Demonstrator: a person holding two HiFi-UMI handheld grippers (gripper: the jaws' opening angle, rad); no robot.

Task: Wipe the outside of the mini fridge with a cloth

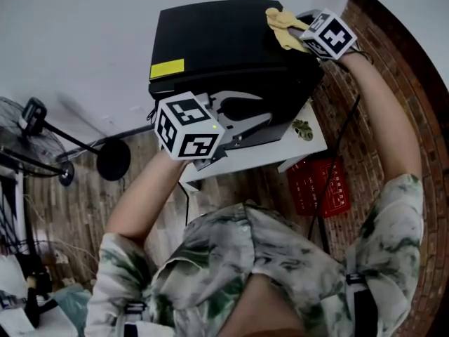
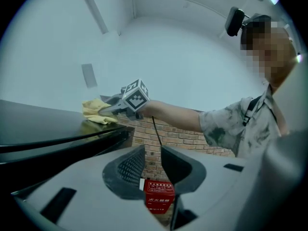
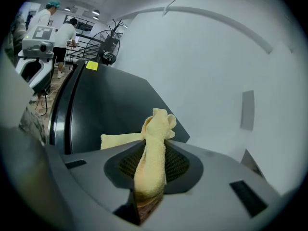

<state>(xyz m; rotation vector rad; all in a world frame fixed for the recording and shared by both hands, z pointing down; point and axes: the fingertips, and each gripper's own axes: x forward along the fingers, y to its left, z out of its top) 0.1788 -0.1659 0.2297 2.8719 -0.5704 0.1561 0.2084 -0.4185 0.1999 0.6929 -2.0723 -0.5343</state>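
The right gripper [image 3: 151,172] is clamping the yellow cloth [image 3: 153,148] between closed jaws and resting it at the far right corner of the mini fridge [image 1: 217,41] top. The left gripper [image 2: 153,165] is hanging near the fridge's front edge, jaws slightly parted and gripping nothing. For full coverage, the cloth, apparently bunched, should be lying flat and travelling in overlapping strokes toward the near edge.

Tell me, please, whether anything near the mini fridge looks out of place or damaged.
Nothing stands out. The mini fridge sits upright on its white table, and the yellow cloth is bunched in the right hand-held gripper, resting on the fridge top.
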